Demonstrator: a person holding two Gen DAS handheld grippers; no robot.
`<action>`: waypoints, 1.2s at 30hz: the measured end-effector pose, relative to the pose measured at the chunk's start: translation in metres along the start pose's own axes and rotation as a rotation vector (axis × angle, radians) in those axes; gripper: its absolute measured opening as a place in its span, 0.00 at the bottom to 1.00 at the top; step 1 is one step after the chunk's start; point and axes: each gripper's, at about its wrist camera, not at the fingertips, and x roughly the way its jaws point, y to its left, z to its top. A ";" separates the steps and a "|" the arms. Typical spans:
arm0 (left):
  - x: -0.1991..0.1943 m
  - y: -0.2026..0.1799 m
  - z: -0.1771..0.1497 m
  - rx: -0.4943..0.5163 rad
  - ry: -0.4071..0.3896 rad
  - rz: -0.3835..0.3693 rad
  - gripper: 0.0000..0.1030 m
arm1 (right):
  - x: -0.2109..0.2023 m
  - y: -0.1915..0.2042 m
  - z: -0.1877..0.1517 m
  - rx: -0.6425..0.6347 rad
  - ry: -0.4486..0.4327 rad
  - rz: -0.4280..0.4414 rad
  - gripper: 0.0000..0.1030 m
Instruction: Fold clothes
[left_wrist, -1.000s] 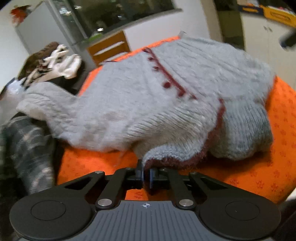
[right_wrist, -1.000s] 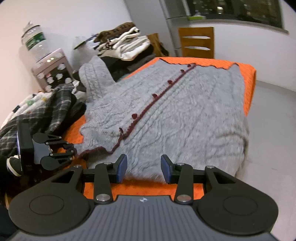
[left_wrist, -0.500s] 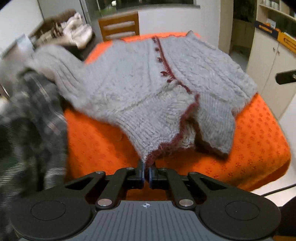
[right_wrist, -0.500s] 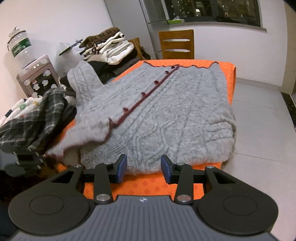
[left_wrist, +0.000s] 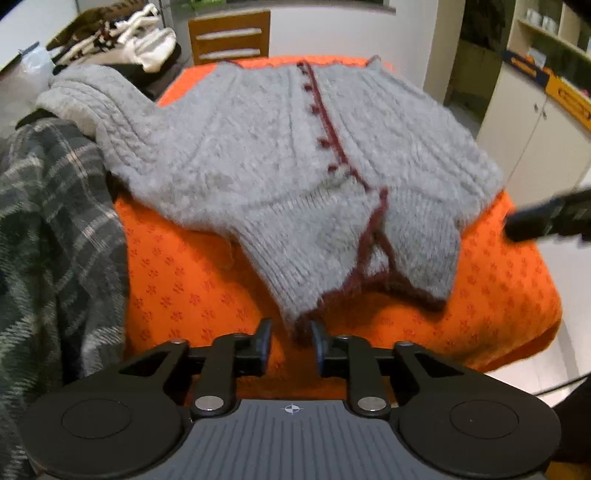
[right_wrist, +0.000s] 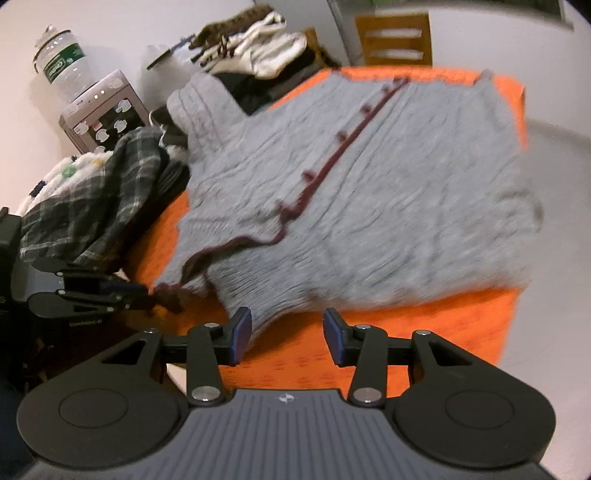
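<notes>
A grey cable-knit cardigan (left_wrist: 280, 155) with a maroon button band lies spread on the orange table cover (left_wrist: 192, 280); one sleeve drapes off the far left. My left gripper (left_wrist: 291, 345) is open, and the cardigan's maroon-edged hem corner (left_wrist: 301, 325) rests between its fingers without being pinched. In the right wrist view the cardigan (right_wrist: 388, 192) fills the table, and the left gripper (right_wrist: 147, 295) sits at that hem corner. My right gripper (right_wrist: 288, 334) is open just short of the near hem, holding nothing. It shows as a dark bar (left_wrist: 546, 218) at the right.
A plaid shirt (left_wrist: 48, 229) is heaped to the left of the table. Folded clothes (right_wrist: 255, 44) are stacked behind, near a wooden chair (right_wrist: 393, 38). A water dispenser with a bottle (right_wrist: 81, 96) stands at the far left. White cabinets (left_wrist: 535, 122) stand on the right.
My left gripper pulled the hem corner toward the near table edge, then opened and let it go. The right gripper stayed open and moved closer to the near hem.
</notes>
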 end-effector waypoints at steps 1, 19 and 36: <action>-0.002 0.001 0.001 -0.003 -0.022 -0.004 0.30 | 0.009 0.000 -0.002 0.020 0.011 0.015 0.48; 0.041 -0.036 -0.009 0.500 -0.012 0.000 0.40 | 0.028 0.008 -0.010 0.253 0.020 0.140 0.06; -0.011 -0.002 0.040 0.228 -0.262 -0.101 0.40 | -0.004 0.046 0.008 -0.231 0.004 -0.045 0.33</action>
